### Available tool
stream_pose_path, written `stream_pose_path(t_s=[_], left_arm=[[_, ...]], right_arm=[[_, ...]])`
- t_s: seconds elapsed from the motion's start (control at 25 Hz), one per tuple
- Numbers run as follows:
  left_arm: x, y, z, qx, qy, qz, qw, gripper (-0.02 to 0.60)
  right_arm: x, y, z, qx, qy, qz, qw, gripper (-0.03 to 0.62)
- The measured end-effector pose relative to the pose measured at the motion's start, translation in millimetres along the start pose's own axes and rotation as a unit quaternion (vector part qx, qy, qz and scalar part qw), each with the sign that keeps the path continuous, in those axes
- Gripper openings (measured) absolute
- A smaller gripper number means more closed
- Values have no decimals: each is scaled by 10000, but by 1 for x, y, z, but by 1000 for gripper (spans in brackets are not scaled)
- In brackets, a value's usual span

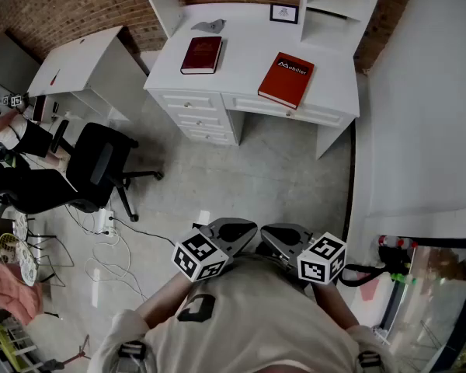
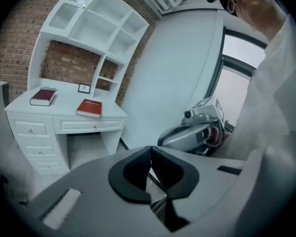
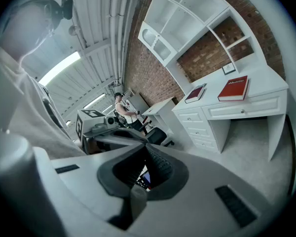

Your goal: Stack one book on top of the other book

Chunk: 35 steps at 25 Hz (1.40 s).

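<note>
While both books lie on the white desk (image 1: 247, 64), dark red book (image 1: 201, 54) on the desk's left part and bright red book (image 1: 286, 79) on its right, well apart, I've got left gripper (image 2: 149, 168) and right gripper (image 3: 147, 168) near my chest, far from the desk, jaws together on both, nothing betw them. Step looks like approach, no pick yet. Next I'd need to reach the desk, open one gripper and take a book by its edge, prob tricky as both lie flat.

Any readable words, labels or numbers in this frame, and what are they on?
"Mobilier": white print on the red book; the first letter is unsure.
Gold print on the dark red book: too small to read.
Print in the small frame: too small to read.
</note>
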State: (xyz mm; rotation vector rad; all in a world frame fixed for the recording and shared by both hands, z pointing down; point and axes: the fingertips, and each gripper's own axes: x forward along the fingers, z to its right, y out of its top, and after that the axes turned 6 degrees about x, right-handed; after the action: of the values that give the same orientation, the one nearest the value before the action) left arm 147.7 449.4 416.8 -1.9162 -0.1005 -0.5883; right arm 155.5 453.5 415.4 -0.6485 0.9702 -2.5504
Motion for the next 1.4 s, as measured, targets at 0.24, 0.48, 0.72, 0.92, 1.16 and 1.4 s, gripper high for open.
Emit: stream_pose_path(t_s=[0.24, 0.48, 0.72, 0.92, 1.16, 1.4], left_arm=[[-52, -6, -25, -60, 287, 285, 9992, 5], [-96, -10, -36, 4, 225, 596, 9980, 5], [-126, -20, -42, 72, 42, 732, 9973, 5], [-142, -22, -38, 431, -282, 802, 9955, 5], [-156, -26, -30, 807, -696, 831, 9908, 5], [-169, -28, -28, 954, -912, 933, 9869, 5]], right_arm=[[42, 8, -29, -191, 37, -83, 9998, 5], [74, 7, -56, -524, -136, -182, 9984, 5], [98, 4, -75, -480, -253, -79, 9985, 6], [112, 3, -88, -577, -440, 81, 9973, 6], [122, 2, -109, -685, -264, 319, 9968, 5], [127, 1, -123, -521, -40, 636, 9966, 5]])
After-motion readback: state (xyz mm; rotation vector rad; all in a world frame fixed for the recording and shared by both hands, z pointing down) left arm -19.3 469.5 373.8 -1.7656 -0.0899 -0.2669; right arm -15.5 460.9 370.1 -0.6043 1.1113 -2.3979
